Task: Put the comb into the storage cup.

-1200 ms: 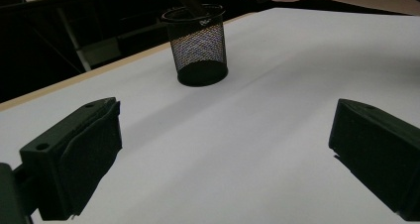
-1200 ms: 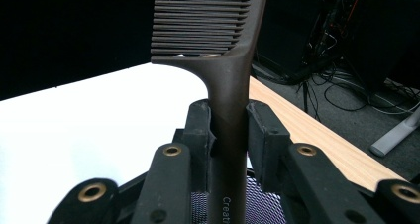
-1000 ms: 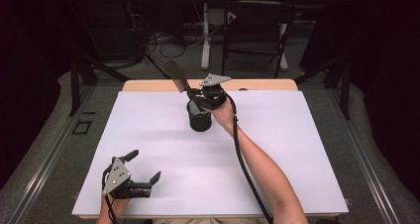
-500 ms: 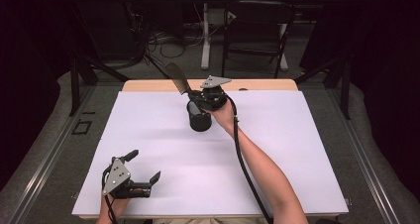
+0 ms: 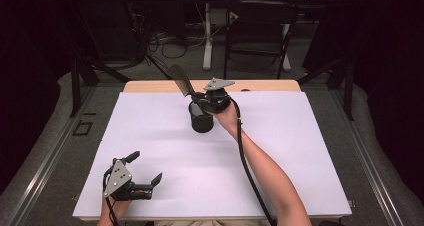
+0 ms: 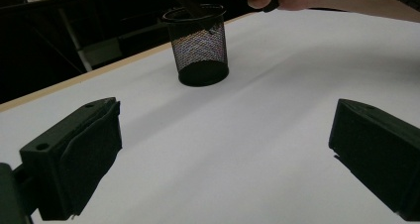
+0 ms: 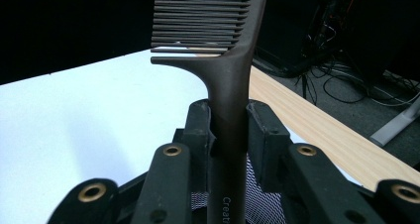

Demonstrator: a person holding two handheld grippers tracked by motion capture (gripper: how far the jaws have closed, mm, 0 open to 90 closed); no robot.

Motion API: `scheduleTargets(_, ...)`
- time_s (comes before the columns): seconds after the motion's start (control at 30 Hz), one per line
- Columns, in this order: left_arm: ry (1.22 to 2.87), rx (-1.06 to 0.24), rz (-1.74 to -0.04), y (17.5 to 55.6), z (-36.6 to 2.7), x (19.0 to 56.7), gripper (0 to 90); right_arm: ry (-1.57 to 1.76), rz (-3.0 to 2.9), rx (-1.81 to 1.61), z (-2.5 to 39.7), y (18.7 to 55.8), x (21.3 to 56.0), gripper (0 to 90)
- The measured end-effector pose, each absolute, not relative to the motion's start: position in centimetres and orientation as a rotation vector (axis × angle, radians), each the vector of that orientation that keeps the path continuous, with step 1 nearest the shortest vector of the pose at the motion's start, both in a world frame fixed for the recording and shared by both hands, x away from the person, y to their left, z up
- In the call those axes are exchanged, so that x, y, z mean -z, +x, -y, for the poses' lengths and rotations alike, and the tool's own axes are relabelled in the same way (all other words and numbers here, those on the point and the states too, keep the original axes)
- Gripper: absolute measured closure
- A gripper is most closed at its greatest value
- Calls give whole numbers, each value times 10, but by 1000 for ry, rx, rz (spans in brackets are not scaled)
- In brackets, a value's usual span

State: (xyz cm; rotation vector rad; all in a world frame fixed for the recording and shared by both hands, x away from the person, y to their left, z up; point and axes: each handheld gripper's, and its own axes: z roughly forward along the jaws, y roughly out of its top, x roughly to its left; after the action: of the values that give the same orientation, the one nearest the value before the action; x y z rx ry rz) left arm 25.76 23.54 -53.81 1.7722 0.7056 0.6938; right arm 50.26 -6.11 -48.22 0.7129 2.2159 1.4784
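Right gripper (image 5: pixel 200 99) is clamped on the handle of a dark comb (image 7: pixel 229 60), held just above a black mesh cup (image 5: pixel 202 118) standing on the white table (image 5: pixel 300 151); the handle's lower end is dipped inside its rim. Left gripper (image 5: pixel 146 170) is held wide apart, holding nothing, near the table's front edge.

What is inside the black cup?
The comb's handle dips into the mesh cup, held by the right claw. Through the mesh nothing else shows, but the dark bottom hides anything small lying there.
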Motion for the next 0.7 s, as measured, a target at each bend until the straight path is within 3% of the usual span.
scheduleTargets(0.7, 1768, -688, -708, 258, -235, 538, 0, 708, -2229, -1460, 62, 502, 487, 726)
